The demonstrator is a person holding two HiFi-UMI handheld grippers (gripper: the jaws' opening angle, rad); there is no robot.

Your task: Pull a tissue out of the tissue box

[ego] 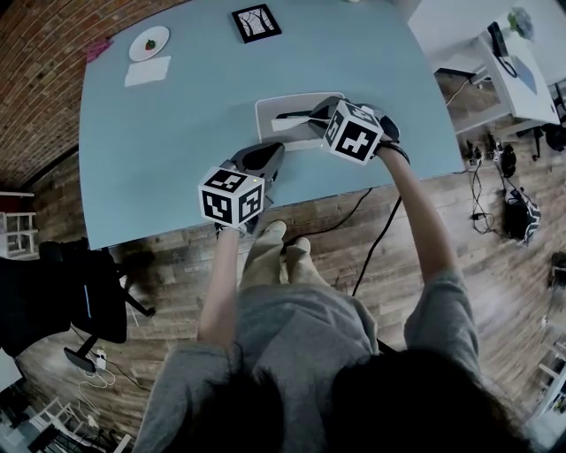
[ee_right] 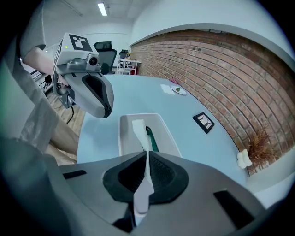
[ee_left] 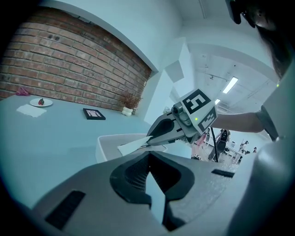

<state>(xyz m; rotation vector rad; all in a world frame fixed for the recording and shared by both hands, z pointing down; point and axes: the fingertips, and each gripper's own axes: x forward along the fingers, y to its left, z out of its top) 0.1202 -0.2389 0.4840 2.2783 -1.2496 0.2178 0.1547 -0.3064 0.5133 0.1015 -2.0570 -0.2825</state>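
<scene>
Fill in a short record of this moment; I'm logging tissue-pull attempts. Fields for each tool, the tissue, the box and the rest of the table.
right tool: shut on the tissue, over the tissue box
tissue: white strip, pinched, above the box's opening
tissue box: white, mid-table
left tool: shut, empty, just in front of the box
far side: plate and picture frame on the table

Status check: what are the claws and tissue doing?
Right gripper shut on tissue. Tissue sticking up from tissue box. Left gripper shut, empty. Nothing in the way.
</scene>
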